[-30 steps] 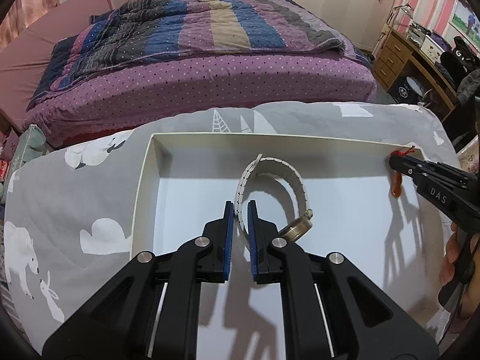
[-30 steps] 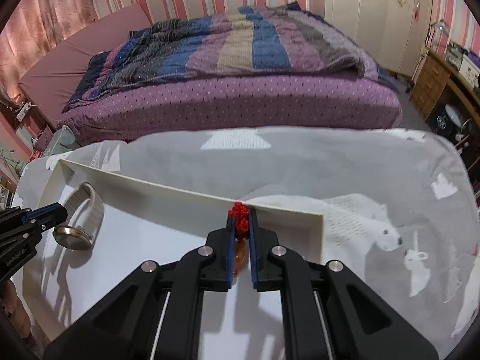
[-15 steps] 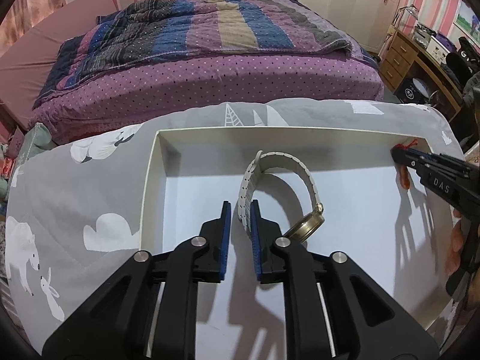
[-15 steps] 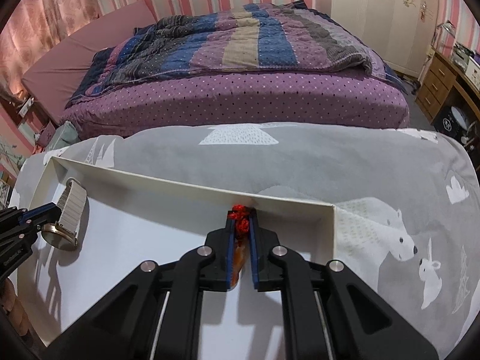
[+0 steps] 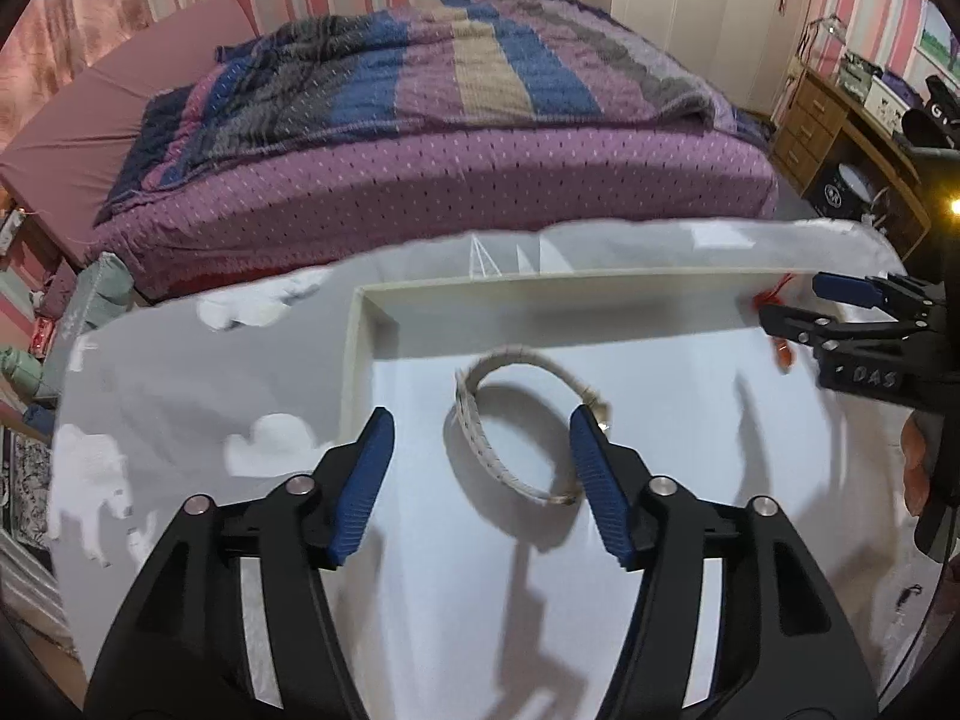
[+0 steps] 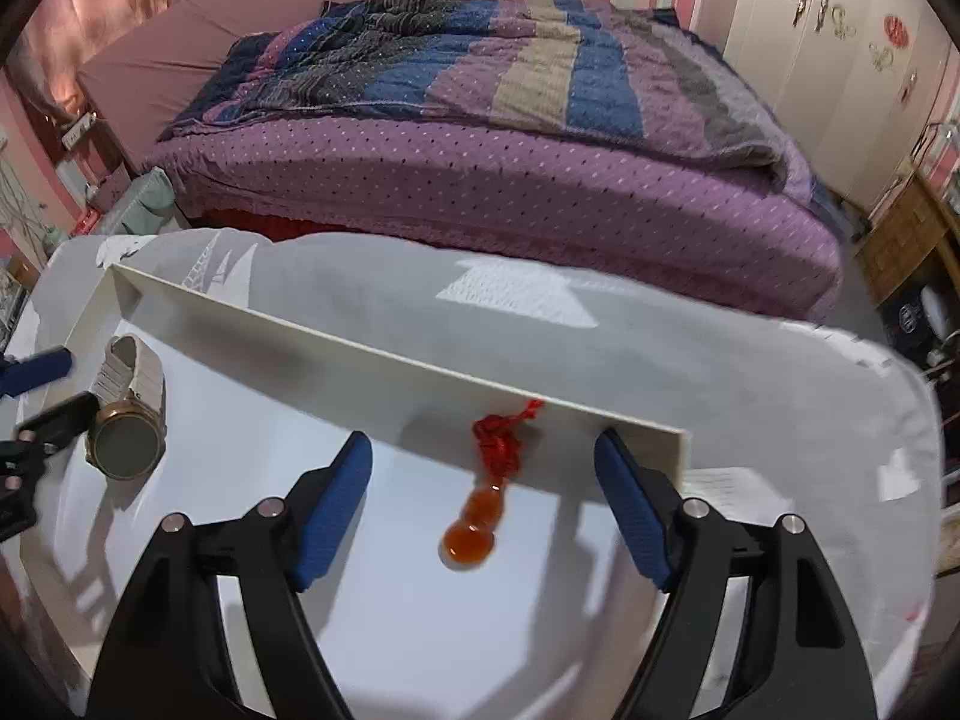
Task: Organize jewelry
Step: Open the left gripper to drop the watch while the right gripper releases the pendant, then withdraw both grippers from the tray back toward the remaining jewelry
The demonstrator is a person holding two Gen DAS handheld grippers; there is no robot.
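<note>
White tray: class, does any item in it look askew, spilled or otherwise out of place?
Nothing stands out. The watch and the red-corded pendant both lie inside the tray, apart from each other, neither one gripped.

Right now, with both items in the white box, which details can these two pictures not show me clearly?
- Watch face: left wrist view shows it edge-on and half behind the left gripper finger; no dial markings are readable in the right wrist view either.
- Red pendant: blurred in the right wrist view; in the left one the right gripper covers most of it.
- White box: its near wall is hidden behind the gripper bodies in both views.
</note>
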